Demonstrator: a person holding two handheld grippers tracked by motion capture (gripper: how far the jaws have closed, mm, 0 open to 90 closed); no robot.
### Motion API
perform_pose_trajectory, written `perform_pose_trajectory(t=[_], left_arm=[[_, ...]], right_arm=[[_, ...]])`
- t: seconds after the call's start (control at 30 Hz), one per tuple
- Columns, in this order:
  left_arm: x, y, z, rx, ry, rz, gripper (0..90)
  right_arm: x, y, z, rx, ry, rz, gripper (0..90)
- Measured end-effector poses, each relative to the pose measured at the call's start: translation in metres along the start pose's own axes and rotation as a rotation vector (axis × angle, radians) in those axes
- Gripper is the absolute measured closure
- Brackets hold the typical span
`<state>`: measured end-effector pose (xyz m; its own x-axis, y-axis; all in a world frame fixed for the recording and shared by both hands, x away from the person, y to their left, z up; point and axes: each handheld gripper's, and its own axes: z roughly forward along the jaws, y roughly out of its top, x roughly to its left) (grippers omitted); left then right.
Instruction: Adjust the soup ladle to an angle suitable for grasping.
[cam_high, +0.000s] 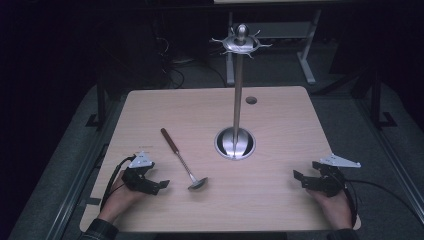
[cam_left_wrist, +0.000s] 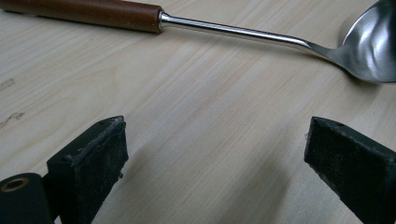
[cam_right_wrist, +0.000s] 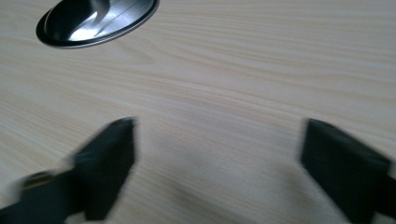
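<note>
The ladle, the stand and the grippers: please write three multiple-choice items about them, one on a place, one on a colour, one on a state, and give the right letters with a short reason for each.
1. Where does the ladle lie on the table?
A. Between the left gripper and the base of the metal stand
B. Hanging from the top of the stand
C. Beside the right gripper

2. What colour is the ladle's handle?
A. Black
B. Brown
C. White

3. How do the left gripper's jaws stand?
A. Shut on the ladle
B. Shut on nothing
C. Open, with nothing between them

Answers:
1. A: the high view shows it flat on the table, right of the left gripper and left of the stand's base.
2. B: the left gripper view shows a brown handle on a silver shaft.
3. C: the left gripper view shows bare table between the wide-apart jaws.
</note>
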<state>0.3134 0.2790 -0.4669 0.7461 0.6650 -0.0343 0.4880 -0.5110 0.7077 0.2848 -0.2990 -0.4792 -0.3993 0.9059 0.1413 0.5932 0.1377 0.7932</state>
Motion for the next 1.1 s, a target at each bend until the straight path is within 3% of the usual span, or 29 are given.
perform_pose_trajectory(t=[0.07, 0.1, 0.23, 0.43, 0.6, 0.87, 1.1], left_arm=[[0.0, 0.0, 0.0, 0.0, -0.001, -0.001, 5.4], [0.0, 0.0, 0.0, -0.002, -0.001, -0.002, 5.4], [-0.001, 0.002, 0.0, -0.011, -0.006, -0.011, 5.4], [0.001, 0.004, 0.0, -0.002, -0.006, -0.008, 5.4], [-0.001, 0.005, -0.001, -0.013, -0.016, -0.021, 5.4], [-0.001, 0.018, -0.007, -0.039, -0.015, -0.025, 6.0], [-0.002, 0.033, -0.005, -0.045, -0.019, -0.001, 6.0]], right_arm=[[0.0, 0.0, 0.001, 0.014, 0.004, -0.036, 9.8], [0.002, 0.0, 0.001, 0.014, -0.002, -0.03, 14.4], [0.002, 0.0, 0.0, 0.005, 0.0, -0.044, 14.7], [0.0, 0.0, -0.001, 0.008, 0.016, -0.009, 14.0], [0.0, 0.0, 0.0, 0.013, 0.015, -0.027, 14.0], [0.001, 0.0, 0.0, 0.012, 0.022, -0.039, 14.1], [0.001, 0.0, 0.001, 0.023, 0.025, -0.038, 14.2]])
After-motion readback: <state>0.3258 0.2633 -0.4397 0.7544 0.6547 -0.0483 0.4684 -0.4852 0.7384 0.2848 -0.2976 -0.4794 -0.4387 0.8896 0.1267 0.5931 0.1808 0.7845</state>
